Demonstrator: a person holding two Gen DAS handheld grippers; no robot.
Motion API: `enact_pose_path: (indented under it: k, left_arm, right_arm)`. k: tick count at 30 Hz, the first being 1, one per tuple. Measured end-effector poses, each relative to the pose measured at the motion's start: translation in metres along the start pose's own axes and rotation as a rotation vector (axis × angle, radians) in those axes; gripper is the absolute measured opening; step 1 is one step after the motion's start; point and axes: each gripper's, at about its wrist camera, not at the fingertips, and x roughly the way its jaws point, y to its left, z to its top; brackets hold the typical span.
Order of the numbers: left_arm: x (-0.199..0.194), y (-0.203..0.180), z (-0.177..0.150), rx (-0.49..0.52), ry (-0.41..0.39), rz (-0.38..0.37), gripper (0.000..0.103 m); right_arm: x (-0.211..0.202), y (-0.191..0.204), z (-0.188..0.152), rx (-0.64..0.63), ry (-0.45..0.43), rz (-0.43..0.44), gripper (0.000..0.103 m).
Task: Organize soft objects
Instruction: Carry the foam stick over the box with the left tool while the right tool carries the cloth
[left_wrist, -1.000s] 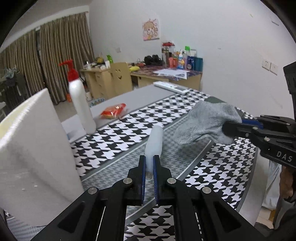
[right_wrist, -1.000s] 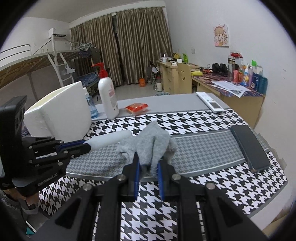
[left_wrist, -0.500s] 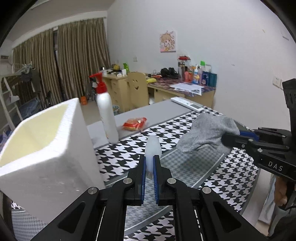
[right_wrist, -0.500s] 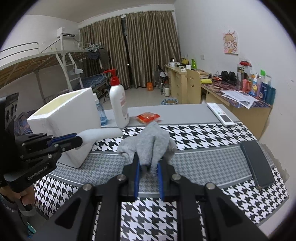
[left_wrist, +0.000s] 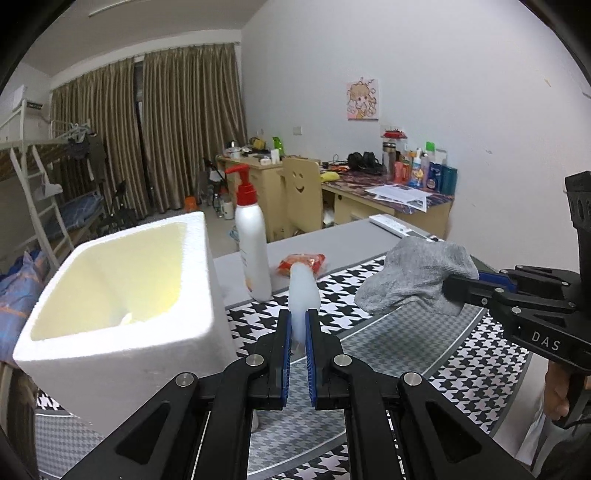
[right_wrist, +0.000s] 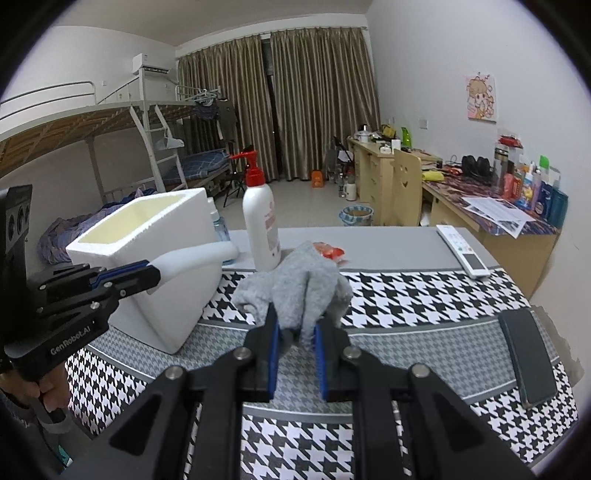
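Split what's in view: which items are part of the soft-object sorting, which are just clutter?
In play:
left gripper shut on white foam piece
right gripper shut on grey cloth
white foam box, open top

Lying about:
pump bottle
orange packet
remote
black phone
small blue bottle behind the box

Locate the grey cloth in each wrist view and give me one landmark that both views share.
Left wrist view: the grey cloth hangs at the right, clamped in the right gripper, above the checked table.
Right wrist view: the grey cloth sits at centre, bunched between the right gripper fingers.
Shared landmark: the white pump bottle with the red top, standing beside the foam box.
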Motion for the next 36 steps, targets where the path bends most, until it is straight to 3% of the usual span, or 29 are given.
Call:
enact_pose_path:
  k: [36]
  left_arm:
    - [-0.038, 0.031, 0.036, -0.034, -0.129, 0.096, 0.008]
  right_arm:
    - [-0.006, 0.031, 0.053, -0.065, -0.101, 0.068, 0.020]
